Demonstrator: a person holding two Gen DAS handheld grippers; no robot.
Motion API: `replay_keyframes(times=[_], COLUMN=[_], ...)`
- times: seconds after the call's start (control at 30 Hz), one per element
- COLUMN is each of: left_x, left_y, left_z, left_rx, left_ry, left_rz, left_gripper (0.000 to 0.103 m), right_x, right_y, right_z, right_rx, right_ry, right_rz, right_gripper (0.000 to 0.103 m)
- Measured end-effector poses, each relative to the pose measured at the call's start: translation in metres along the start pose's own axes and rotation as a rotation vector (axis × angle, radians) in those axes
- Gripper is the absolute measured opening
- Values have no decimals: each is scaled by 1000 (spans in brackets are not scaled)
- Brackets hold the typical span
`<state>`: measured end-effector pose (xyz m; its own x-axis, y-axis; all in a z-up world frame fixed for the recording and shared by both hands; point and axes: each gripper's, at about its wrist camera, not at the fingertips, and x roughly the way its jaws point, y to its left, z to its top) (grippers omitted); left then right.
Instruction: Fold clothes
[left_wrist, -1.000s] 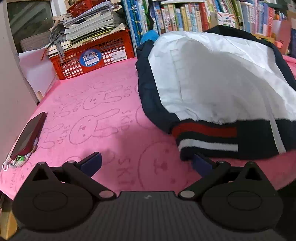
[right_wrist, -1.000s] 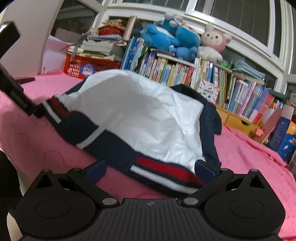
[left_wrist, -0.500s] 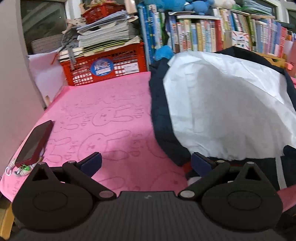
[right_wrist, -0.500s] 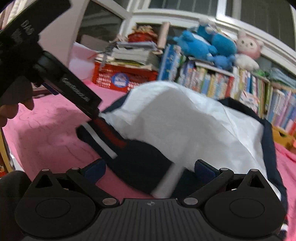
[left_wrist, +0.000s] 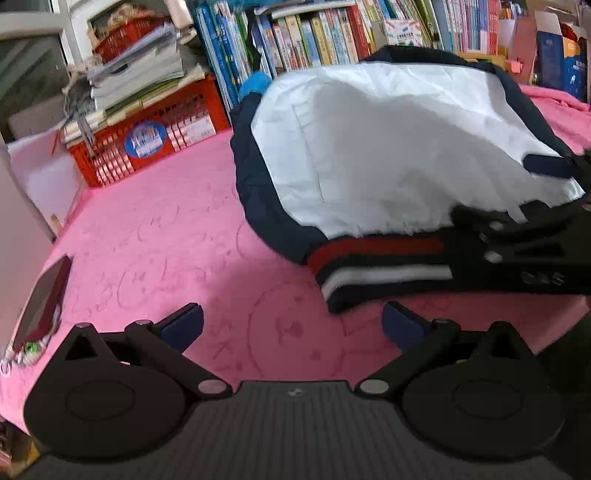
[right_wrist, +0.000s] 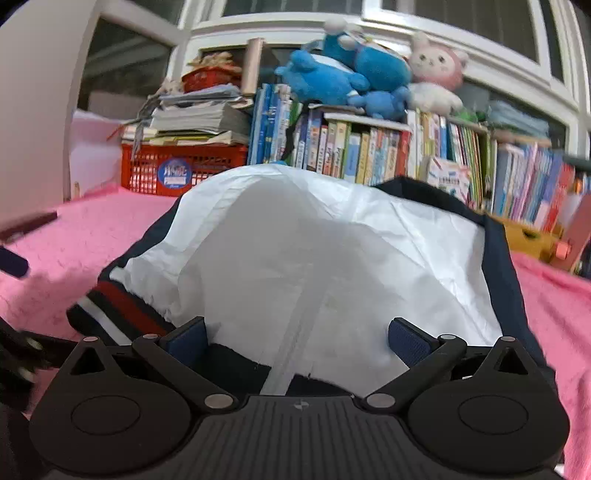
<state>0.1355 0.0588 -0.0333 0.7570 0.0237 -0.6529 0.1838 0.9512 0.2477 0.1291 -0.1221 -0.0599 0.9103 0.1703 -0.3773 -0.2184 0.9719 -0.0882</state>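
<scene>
A navy jacket (left_wrist: 388, 155) lies inside out on the pink blanket (left_wrist: 155, 236), its white lining up and its red and white striped hem (left_wrist: 380, 258) toward me. My left gripper (left_wrist: 291, 325) is open above bare blanket, just short of the hem's left corner. The right gripper (right_wrist: 297, 336) is also open and straddles the hem's middle, with white lining (right_wrist: 314, 258) and the zip strip between its fingers. In the left wrist view the right gripper (left_wrist: 513, 192) reaches in over the hem from the right edge. One blue pad (right_wrist: 11, 262) of the left gripper shows in the right wrist view.
A red crate (left_wrist: 147, 140) stacked with papers stands at the back left. A row of books (right_wrist: 369, 155) with plush toys (right_wrist: 351, 77) on top runs behind the jacket. A phone (left_wrist: 44, 299) lies at the blanket's left edge.
The right gripper has come in from the side to the middle of the hem. The left gripper has drawn back off the hem's corner, and the hem lies flat again.
</scene>
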Motion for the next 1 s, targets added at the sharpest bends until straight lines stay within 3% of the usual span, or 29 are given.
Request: replay_keyframes(times=[0.3, 0.4, 0.5, 0.67, 0.83, 1.0], left_x=[8, 8, 13, 12, 6, -5], left_y=[19, 19, 20, 23, 24, 22], left_z=[18, 25, 33, 48, 55, 43], left_rx=[-133, -141, -152, -163, -157, -131], left_ry=[-4, -28, -31, -59, -85, -93], left_rz=[43, 62, 52, 35, 42, 13], left_gripper=[103, 103, 103, 103, 103, 103], right_x=[-13, -34, -47, -35, -6, -16], right_y=[-11, -10, 3, 29, 46, 16], right_z=[-12, -17, -22, -23, -11, 2], right_rx=[55, 35, -45, -147, -205, -50], right_ry=[5, -50, -44, -49, -58, -76], right_rz=[19, 90, 135, 60, -114, -26], right_gripper=[103, 103, 103, 103, 103, 103])
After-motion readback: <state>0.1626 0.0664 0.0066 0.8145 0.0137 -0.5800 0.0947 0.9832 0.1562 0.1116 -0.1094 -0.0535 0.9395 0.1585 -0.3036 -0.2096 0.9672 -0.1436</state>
